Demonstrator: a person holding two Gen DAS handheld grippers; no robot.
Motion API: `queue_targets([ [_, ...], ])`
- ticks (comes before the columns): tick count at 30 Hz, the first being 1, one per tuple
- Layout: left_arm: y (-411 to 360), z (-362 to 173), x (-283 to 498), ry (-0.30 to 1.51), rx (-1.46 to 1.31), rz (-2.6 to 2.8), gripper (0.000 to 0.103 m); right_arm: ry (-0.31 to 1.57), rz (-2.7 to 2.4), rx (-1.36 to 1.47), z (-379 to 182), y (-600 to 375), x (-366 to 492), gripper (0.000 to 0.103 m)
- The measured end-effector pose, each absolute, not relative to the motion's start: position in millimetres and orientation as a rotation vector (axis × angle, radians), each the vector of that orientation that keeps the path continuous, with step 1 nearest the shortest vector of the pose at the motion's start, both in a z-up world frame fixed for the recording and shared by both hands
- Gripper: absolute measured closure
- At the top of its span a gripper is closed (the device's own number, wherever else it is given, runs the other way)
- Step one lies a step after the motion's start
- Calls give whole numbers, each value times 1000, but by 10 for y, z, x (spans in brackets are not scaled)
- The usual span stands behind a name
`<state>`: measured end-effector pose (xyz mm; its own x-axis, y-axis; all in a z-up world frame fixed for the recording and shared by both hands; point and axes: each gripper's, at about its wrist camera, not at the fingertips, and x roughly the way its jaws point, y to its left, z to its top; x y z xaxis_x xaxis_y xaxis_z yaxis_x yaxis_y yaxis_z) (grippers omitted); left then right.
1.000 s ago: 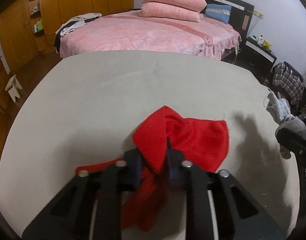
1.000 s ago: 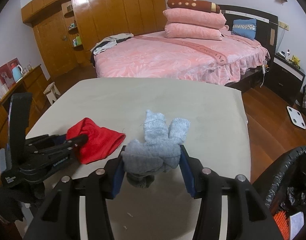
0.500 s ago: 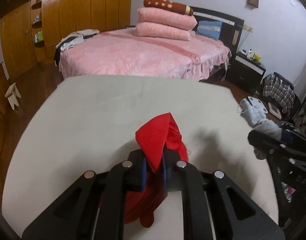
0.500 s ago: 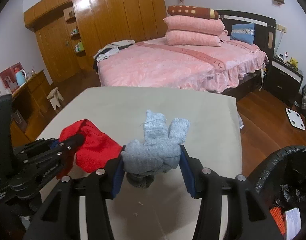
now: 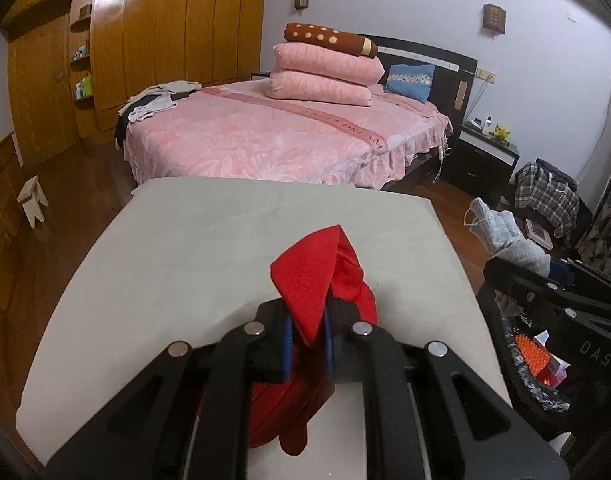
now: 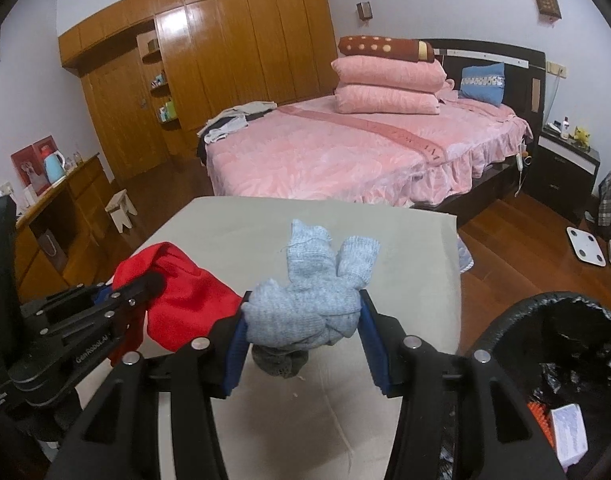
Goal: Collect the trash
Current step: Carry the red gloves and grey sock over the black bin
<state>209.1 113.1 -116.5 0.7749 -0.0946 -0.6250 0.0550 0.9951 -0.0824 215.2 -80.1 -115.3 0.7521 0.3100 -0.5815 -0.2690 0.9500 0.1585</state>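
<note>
Both loads have come up off the table (image 5: 233, 240). Your left hand-held gripper (image 5: 308, 344) is clamped narrow on the red cloth (image 5: 325, 276); your right hand-held gripper (image 6: 303, 334) grips the grey sock bundle (image 6: 305, 300) at half width. The bin (image 6: 517, 320) lies just right of the right one, so dropping comes next.

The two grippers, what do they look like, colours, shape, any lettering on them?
Both are matte black plastic with angular arms, triangular cut-outs and round silver bolt heads. The left gripper and the right gripper each have blue pads lining the inner faces of the fingers. White lettering runs along their sides, too distorted to read fully. No cables or sleeves show.
</note>
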Motion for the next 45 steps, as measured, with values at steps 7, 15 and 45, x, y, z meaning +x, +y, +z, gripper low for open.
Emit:
queue_targets([
  [7, 1020, -993, 1798, 653, -43, -87, 92, 619, 317, 52, -968, -874, 1866, 53],
  [15, 843, -789, 1502, 614, -20, -108, 92, 578, 314, 50, -789, -1026, 1501, 53],
  [45, -342, -468, 739, 519, 28, -308, 92, 463, 163, 94, -456, -2122, 517, 53],
])
